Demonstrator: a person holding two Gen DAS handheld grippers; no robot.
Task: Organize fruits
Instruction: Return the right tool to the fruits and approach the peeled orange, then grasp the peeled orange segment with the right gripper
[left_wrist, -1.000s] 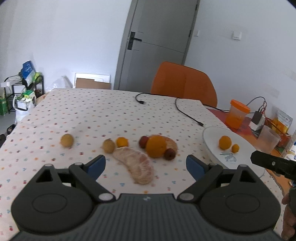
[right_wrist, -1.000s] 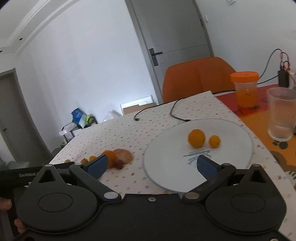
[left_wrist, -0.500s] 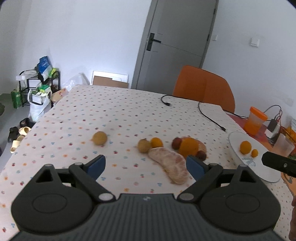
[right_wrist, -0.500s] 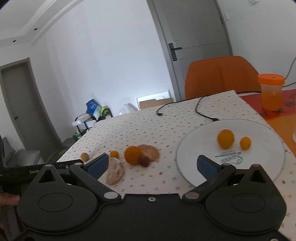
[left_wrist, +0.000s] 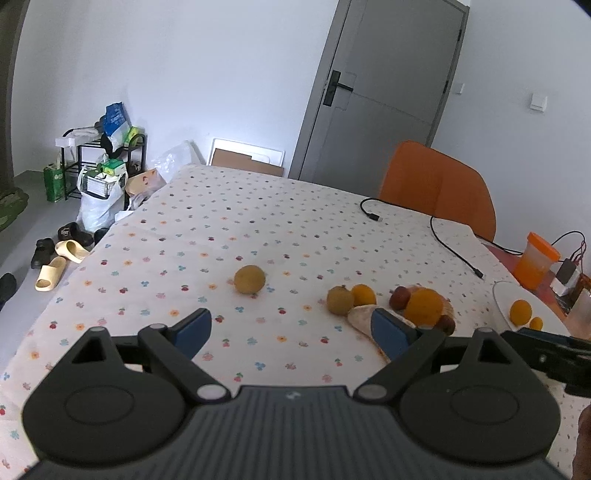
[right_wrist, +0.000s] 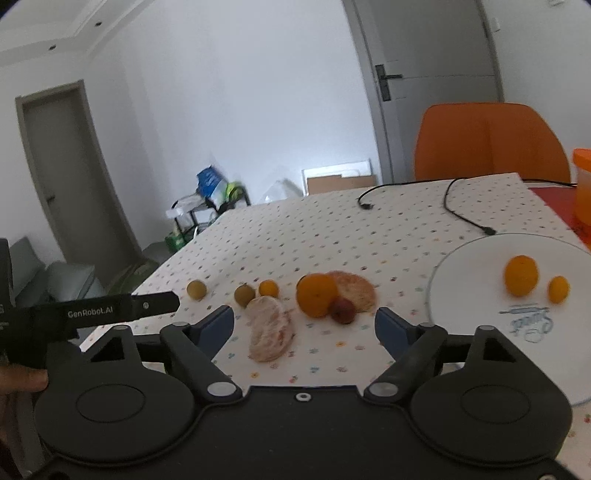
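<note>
1. Nearest you, your left gripper (left_wrist: 291, 330) hangs over the spotted tablecloth (left_wrist: 221, 236) with its blue pads spread wide and only cloth between them.
2. Your right gripper (right_wrist: 304, 326) is closing its jaws over the cloth; they stand apart, pressing on nothing, with a peeled citrus piece (right_wrist: 271, 328) lying on the cloth in the gap ahead of them.
3. Just past that piece sits a big orange (right_wrist: 317, 295), touching a dark red fruit (right_wrist: 342, 311) and a second peeled segment (right_wrist: 352, 290) behind it.
4. To their left, in a loose row, lie a small orange (right_wrist: 268, 288), a brownish round fruit (right_wrist: 244, 294) and, apart from the rest, another brownish one (right_wrist: 196, 289).
5. To your right, the white plate (right_wrist: 476, 266) holds two fruits side by side: an orange (right_wrist: 521, 276) and a smaller one (right_wrist: 558, 290).
6. Farther back, a black cable (right_wrist: 465, 212) curls across the cloth.
7. Beyond the table's far edge stands an orange chair (right_wrist: 487, 142).
</note>
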